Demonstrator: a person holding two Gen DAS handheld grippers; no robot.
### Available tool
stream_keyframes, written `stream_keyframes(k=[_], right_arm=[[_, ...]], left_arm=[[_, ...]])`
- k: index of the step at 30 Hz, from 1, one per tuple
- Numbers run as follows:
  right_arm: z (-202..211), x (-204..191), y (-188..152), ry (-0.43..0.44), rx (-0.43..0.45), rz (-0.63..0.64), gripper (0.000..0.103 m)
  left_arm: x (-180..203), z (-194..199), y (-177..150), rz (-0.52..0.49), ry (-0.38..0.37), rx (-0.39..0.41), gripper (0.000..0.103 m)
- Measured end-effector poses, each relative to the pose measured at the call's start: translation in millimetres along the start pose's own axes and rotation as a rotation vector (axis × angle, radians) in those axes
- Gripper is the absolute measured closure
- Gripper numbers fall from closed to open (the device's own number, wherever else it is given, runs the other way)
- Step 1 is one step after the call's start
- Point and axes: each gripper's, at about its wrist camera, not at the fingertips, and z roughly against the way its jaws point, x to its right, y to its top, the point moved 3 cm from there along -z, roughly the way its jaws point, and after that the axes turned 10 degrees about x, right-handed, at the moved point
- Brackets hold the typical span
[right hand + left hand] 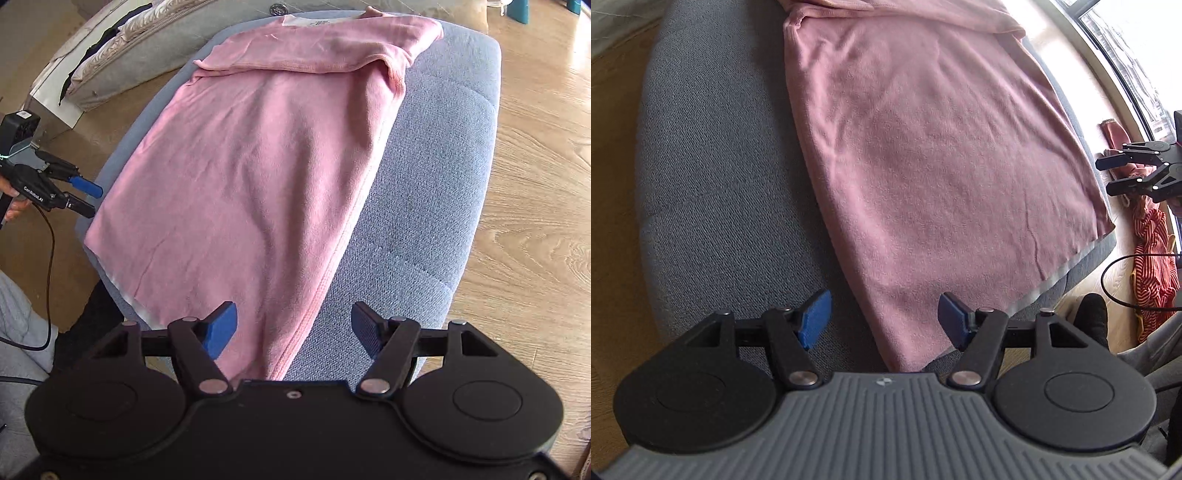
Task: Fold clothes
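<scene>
Pink garment [258, 173]: lay flat on grey cushion [424, 177], sleeves folded in. Left tongs [884, 319] and right tongs [293, 328] spread, empty, at hem corners. Advice: pinch both corners evenly, lift together.

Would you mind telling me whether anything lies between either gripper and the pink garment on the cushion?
Nothing visible does. The left gripper and the right gripper both stand open over the near hem of the pink garment, with only bare fabric and the blue-grey cushion below them.
</scene>
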Motion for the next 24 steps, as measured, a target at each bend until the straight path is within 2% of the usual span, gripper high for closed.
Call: stream_keyframes(k=[4,7,12,15,17,19,21,24], right_arm=[[-2,-3,-2,0.010,-0.006,-0.023,0.033],[0,-11,-4,0.041,-0.003,-0.011,0.033],[-5,-16,-13,0.027,-0.044,0.033,0.033],[-8,-17,-21,0.023,-0.072,0.022,0.033],[-7,-20,-24,0.019,-0.070,0.040,0.034],[-6,-24,-26,0.017,-0.059,0.072,0.038],[-8,-28,-26,0.009,-0.049,0.094,0.050],[-11,-29,-27,-0.014,-0.044,0.091,0.051]], left_arm=[[3,-12,-8,0.025,-0.056,-0.045,0.033],[4,-14,-10,0.033,-0.066,-0.047,0.033],[6,-19,-10,0.032,-0.041,-0.055,0.033],[12,-21,-9,-0.011,-0.026,-0.053,0.033],[17,-23,-11,-0.029,-0.024,-0.050,0.028],[20,-25,-11,-0.019,-0.032,-0.050,0.020],[22,-27,-10,-0.010,-0.025,-0.048,0.020],[20,-28,-9,0.037,-0.027,-0.032,0.020]])
